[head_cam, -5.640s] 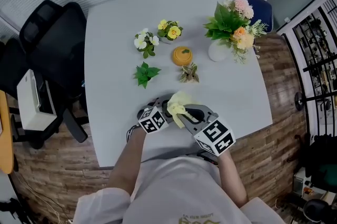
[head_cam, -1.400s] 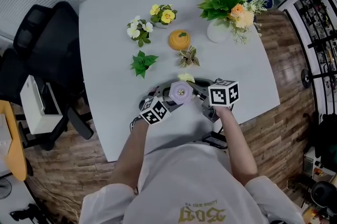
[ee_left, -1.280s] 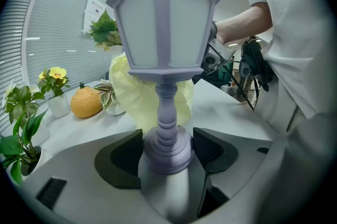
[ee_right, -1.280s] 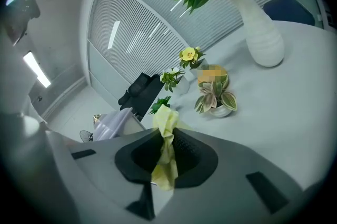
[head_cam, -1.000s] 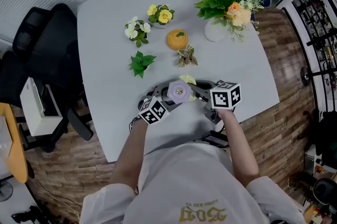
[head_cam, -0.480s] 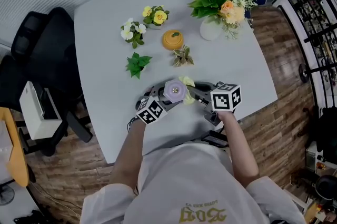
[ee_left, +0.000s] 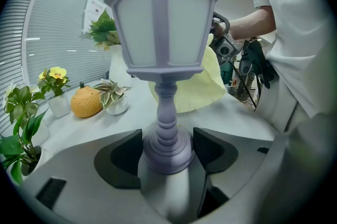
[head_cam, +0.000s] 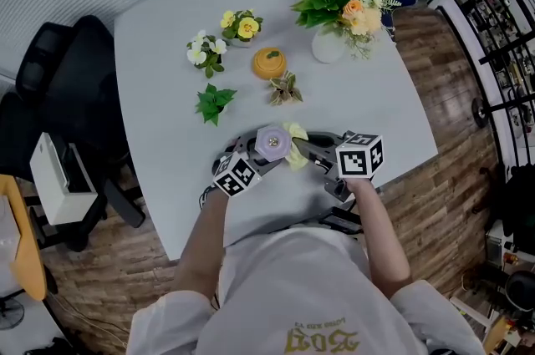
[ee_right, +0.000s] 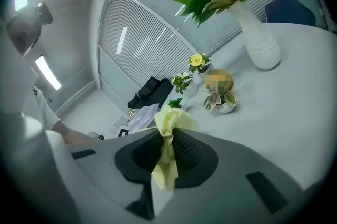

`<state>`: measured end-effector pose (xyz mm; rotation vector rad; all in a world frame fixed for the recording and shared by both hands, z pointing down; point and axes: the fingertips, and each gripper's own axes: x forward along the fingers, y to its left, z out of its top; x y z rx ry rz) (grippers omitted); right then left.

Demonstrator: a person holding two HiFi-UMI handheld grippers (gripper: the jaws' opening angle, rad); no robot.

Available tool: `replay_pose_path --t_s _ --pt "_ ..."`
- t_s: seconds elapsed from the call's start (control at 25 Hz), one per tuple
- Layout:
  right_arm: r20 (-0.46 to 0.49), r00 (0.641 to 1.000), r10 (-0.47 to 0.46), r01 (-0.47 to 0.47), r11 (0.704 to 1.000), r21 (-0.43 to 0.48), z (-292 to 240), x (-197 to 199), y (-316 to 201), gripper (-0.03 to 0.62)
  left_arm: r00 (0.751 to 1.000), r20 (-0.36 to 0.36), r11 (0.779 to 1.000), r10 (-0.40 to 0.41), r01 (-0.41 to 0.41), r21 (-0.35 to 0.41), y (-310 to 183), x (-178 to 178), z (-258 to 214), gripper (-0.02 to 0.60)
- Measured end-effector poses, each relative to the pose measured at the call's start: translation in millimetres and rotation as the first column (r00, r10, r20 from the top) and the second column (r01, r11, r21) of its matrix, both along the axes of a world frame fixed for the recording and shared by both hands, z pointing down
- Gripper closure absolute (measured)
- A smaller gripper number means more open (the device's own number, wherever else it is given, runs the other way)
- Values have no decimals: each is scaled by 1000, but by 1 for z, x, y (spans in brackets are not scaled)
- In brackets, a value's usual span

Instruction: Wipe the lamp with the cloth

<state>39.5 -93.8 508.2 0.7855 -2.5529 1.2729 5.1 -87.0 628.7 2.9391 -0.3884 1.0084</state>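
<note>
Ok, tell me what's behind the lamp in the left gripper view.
The yellow cloth shows just behind the lamp, with a white vase farther back. The lamp covers part of the cloth, so contact cannot be judged.

white short-sleeved shirt, yellow print on front

The lamp, a pale lilac lantern with frosted panels, a turned stem and a round foot, stands upright, its foot clamped in the left tongs. The pale yellow cloth, bunched and pinched in the right tongs, hangs just behind the lantern head.
</note>
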Motion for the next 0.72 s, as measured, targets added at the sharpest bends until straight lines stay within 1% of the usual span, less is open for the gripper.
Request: replay_pose_path --t_s 0.2,0.44,0.72 --pt "11 1000 -6 6 1000 3 -4 0 5 540 1000 1 1000 1 -1 -1 1 0 1 281" --pt "28 998 -59 59 998 -11 -5 -5 19 540 1000 3 1000 0 0 -2 0 0 0 281" --pt "19 998 -68 68 998 -6 -6 -8 24 540 1000 1 1000 0 0 -1 1 0 -1 281"
